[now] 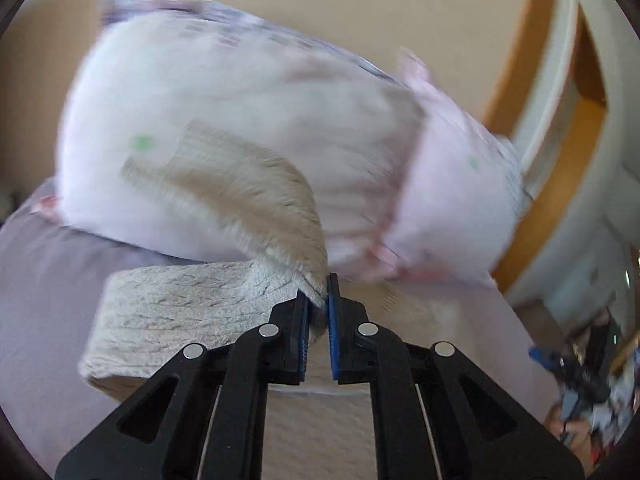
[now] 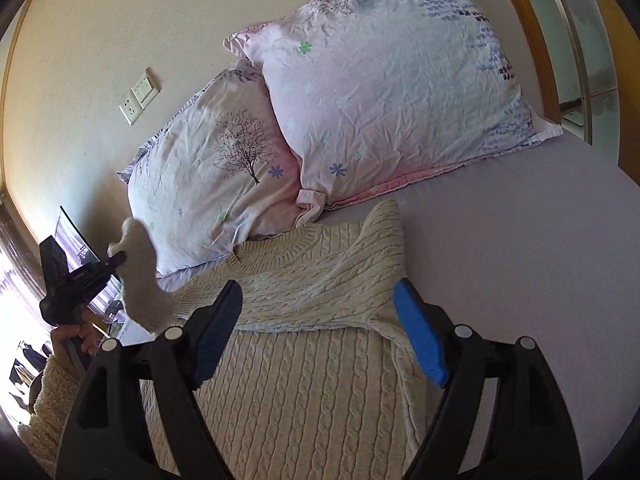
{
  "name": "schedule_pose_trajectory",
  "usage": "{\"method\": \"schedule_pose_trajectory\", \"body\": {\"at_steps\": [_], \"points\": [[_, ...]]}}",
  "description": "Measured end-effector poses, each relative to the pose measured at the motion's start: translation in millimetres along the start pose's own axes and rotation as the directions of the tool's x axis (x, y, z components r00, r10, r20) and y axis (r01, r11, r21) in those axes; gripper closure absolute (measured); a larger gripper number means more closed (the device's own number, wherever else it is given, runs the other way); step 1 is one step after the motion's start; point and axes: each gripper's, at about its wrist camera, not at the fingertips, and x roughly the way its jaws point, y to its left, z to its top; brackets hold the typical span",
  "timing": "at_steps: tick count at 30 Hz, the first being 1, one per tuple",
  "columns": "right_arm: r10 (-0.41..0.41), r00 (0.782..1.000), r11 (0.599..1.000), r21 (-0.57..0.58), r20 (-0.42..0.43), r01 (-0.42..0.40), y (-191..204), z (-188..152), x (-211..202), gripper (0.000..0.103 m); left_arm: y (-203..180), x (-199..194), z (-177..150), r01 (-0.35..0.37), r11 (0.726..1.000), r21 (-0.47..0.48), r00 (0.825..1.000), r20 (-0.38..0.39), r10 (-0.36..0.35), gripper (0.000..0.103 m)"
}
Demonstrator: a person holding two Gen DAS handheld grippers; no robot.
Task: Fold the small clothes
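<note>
Lying flat on the lilac bed (image 2: 520, 240), the cream cable-knit sweater (image 2: 304, 380) has one sleeve folded across its chest. Its other sleeve (image 1: 224, 312) is lifted, clenched in the left tool (image 1: 319, 300) near two floral pillows (image 2: 384, 92). Over the sweater's body, the right tool (image 2: 318, 328) hovers spread wide, holding nothing.

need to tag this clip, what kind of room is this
Most likely a bedroom: a cream cable-knit sweater lies on a bed sheet, two floral pillows lean against the wall, and a wall switch plate sits beside them.
</note>
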Motion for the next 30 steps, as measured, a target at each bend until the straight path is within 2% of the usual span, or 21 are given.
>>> {"method": "schedule_pose_trajectory", "body": {"at_steps": [2, 3, 4, 5, 6, 7, 8, 11, 12, 14, 16, 17, 18, 20, 21, 22, 23, 24, 25, 27, 30], "points": [[0.000, 1.000, 1.000, 0.022, -0.031, 0.000, -6, -6, 3, 0.025, -60, 49, -30, 0.064, 0.989, 0.136, 0.989, -0.142, -0.044, 0.077], [-0.003, 0.999, 0.999, 0.036, -0.050, 0.005, -9, -8, 3, 0.025, -77, 64, -43, 0.073, 0.981, 0.183, 0.980, -0.194, -0.037, 0.076], [0.000, 0.998, 0.999, 0.047, -0.070, 0.003, -14, -11, 0, 0.025, -84, 70, -54, 0.071, 0.974, 0.216, 0.975, -0.222, -0.021, 0.076], [-0.001, 0.996, 0.999, 0.050, -0.084, 0.005, -19, -15, -4, 0.025, -82, 67, -61, 0.058, 0.972, 0.229, 0.975, -0.222, -0.006, 0.071], [-0.011, 0.995, 0.999, 0.046, -0.095, 0.015, -24, -18, -8, 0.025, -73, 60, -64, 0.043, 0.976, 0.211, 0.976, -0.217, 0.003, 0.064], [-0.028, 0.994, 0.999, 0.040, -0.110, 0.032, -30, -22, -13, 0.025, -53, 45, -67, 0.023, 0.987, 0.159, 0.979, -0.205, 0.010, 0.047], [-0.036, 0.991, 0.998, 0.039, -0.127, 0.041, -35, -26, -16, 0.025, -32, 28, -71, -0.001, 0.995, 0.104, 0.983, -0.183, 0.020, 0.035], [0.000, 0.975, 0.997, 0.074, -0.222, 0.017, -55, -42, -15, 0.026, 29, -20, -86, -0.092, 0.996, 0.000, 0.982, -0.163, 0.091, 0.029], [0.012, 0.968, 0.996, 0.090, -0.252, 0.011, -59, -48, -11, 0.028, 48, -33, -96, -0.126, 0.992, -0.033, 0.975, -0.187, 0.117, 0.028], [0.040, 0.952, 0.993, 0.116, -0.303, -0.005, -63, -62, -5, 0.039, 79, -53, -117, -0.152, 0.983, -0.108, 0.966, -0.229, 0.124, 0.028], [0.079, 0.937, 0.989, 0.141, -0.340, -0.033, -63, -74, 0, 0.043, 101, -69, -142, -0.139, 0.974, -0.177, 0.962, -0.259, 0.090, 0.028], [0.089, 0.941, 0.990, 0.135, -0.326, -0.047, -62, -78, -3, 0.046, 106, -74, -151, -0.128, 0.972, -0.198, 0.961, -0.266, 0.072, 0.028], [0.111, 0.935, 0.987, 0.148, -0.338, -0.063, -61, -82, -5, 0.049, 108, -76, -158, -0.117, 0.970, -0.212, 0.961, -0.272, 0.057, 0.028], [0.180, 0.920, 0.972, 0.205, -0.349, -0.112, -64, -93, -8, 0.060, 112, -84, -177, -0.058, 0.963, -0.263, 0.963, -0.270, -0.016, 0.028], [0.225, 0.908, 0.960, 0.239, -0.353, -0.145, -66, -101, -11, 0.064, 112, -93, -184, -0.015, 0.960, -0.280, 0.972, -0.229, -0.051, 0.028], [0.259, 0.899, 0.950, 0.259, -0.353, -0.172, -67, -107, -14, 0.071, 111, -98, -190, 0.034, 0.950, -0.309, 0.971, -0.214, -0.105, 0.029], [0.292, 0.889, 0.940, 0.275, -0.352, -0.200, -66, -113, -19, 0.072, 109, -103, -199, 0.087, 0.935, -0.345, 0.968, -0.194, -0.162, 0.032], [0.324, 0.880, 0.930, 0.286, -0.347, -0.230, -65, -120, -25, 0.072, 108, -110, -208, 0.140, 0.919, -0.369, 0.962, -0.170, -0.214, 0.038], [0.355, 0.869, 0.920, 0.295, -0.345, -0.259, -63, -128, -32, 0.072, 105, -115, -216, 0.165, 0.915, -0.369, 0.958, -0.161, -0.238, 0.042], [0.381, 0.850, 0.912, 0.300, -0.365, -0.280, -59, -144, -41, 0.072, 98, -125, -236, 0.219, 0.892, -0.395, 0.940, -0.159, -0.302, 0.044], [0.414, 0.826, 0.899, 0.315, -0.381, -0.306, -54, -166, -53, 0.076, 95, -139, -261, 0.288, 0.838, -0.463, 0.917, -0.118, -0.380, 0.047]]}}
